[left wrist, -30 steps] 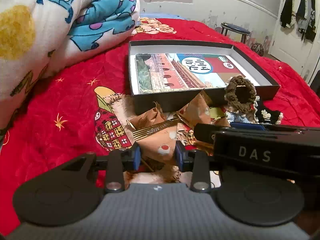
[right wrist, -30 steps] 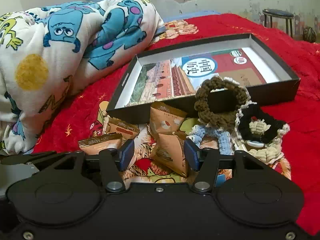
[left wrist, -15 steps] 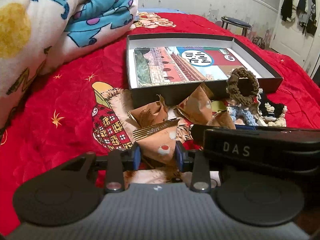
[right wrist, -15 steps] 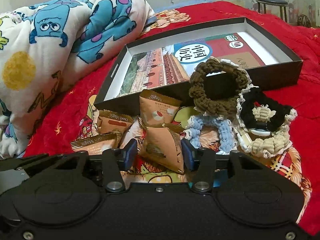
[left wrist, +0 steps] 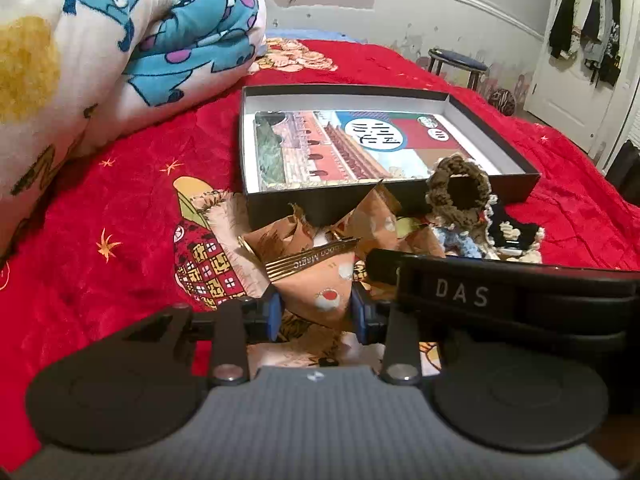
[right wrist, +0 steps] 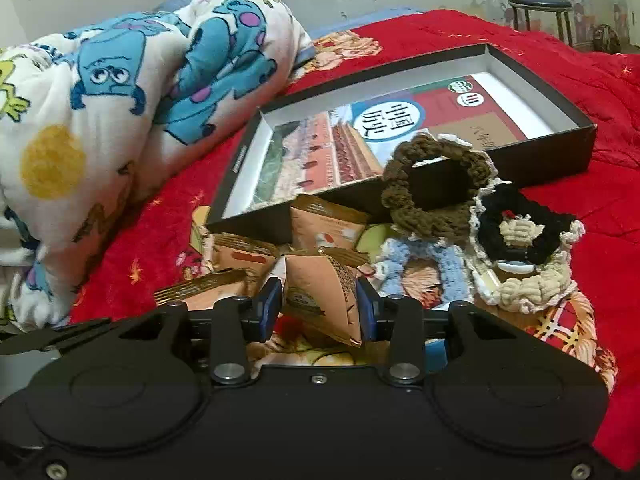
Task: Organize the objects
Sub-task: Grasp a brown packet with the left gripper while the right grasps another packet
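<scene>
My left gripper (left wrist: pixel 315 314) is shut on an orange snack packet (left wrist: pixel 320 282) with a gold crimped edge, held just above the red bedspread. My right gripper (right wrist: pixel 318 310) is shut on another orange snack packet (right wrist: pixel 320 292). More orange packets (right wrist: pixel 326 222) lie in a pile in front of an open black box (left wrist: pixel 384 200) with a printed picture inside (right wrist: pixel 340 140). Crocheted scrunchies, brown (right wrist: pixel 434 184), black and cream (right wrist: pixel 520 236), and light blue (right wrist: pixel 424 264), lie against the box's near wall.
A rolled cartoon-print blanket (right wrist: pixel 120 120) fills the left. The right gripper's black body (left wrist: pixel 500 296) sits close beside my left gripper. A stool (left wrist: pixel 456 62) and a door with hanging clothes (left wrist: pixel 584 28) stand beyond the bed.
My right gripper moved forward and closed around an orange packet. My left gripper kept its packet and lifted slightly.
</scene>
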